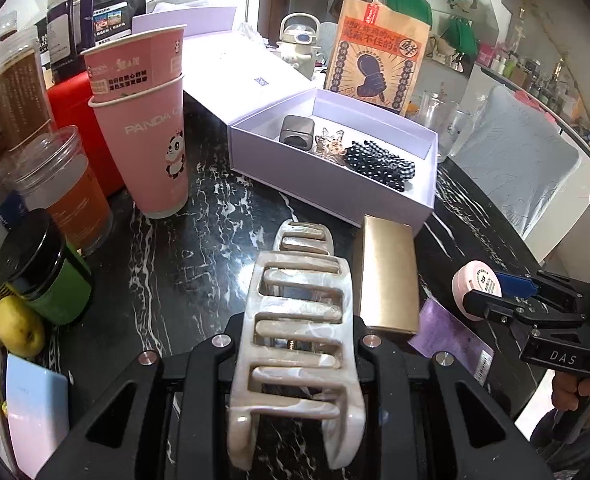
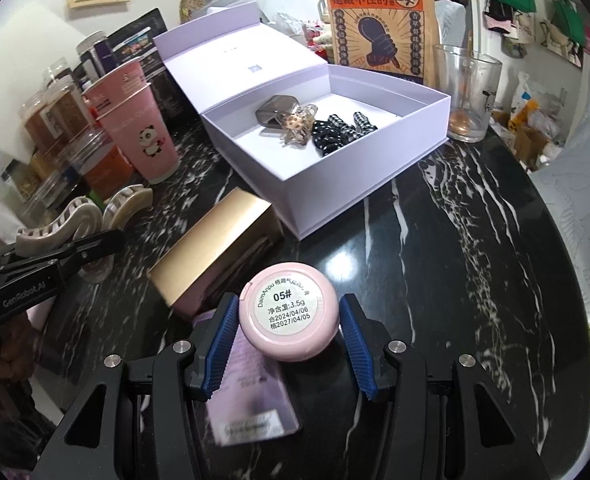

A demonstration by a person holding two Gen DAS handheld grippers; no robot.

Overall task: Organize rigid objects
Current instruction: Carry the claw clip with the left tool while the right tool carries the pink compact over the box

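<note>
**Both grippers loaded, carry toward the white box**

Step in hand: transport. Left gripper (image 1: 295, 344) is clamped tight on a marbled beige hair claw clip (image 1: 295, 344), held lengthwise between the jaws, teeth running toward 12 o'clock in the left wrist view. Clip looks lifted off the black marble table (image 2: 475, 264), though the view can't confirm full clearance. Right gripper (image 2: 289, 326) is partly closed, blue pads (image 2: 223, 344) pressing both sides of a small round pink jar (image 2: 289, 322), label side facing the camera. Jar looks lifted too; a purple leaflet (image 2: 251, 408) lies under it.

Target, as I judge it: the open white box (image 2: 375, 184), at 12 to 1 o'clock from both grippers, lid flipped back. Already inside: a grey case (image 2: 275, 110), a clear claw clip (image 2: 297, 128) and a black dotted scrunchie (image 2: 335, 132), all along the back half. Front half of the box floor is bare.

A gold rectangular case (image 2: 215, 248) lies on the table between the grippers and the box, just beside the box's near wall. Still to be packed, probably.

Next move needs: bring each item up over the near wall, clear the gold case, lower into the bare front part, then release. Clip is long, so keep it parallel to a wall. Keep the two grippers apart on approach; both are heading for one opening. Pink paper cups (image 1: 151, 128) at 10 o'clock stand near the left path.
</note>
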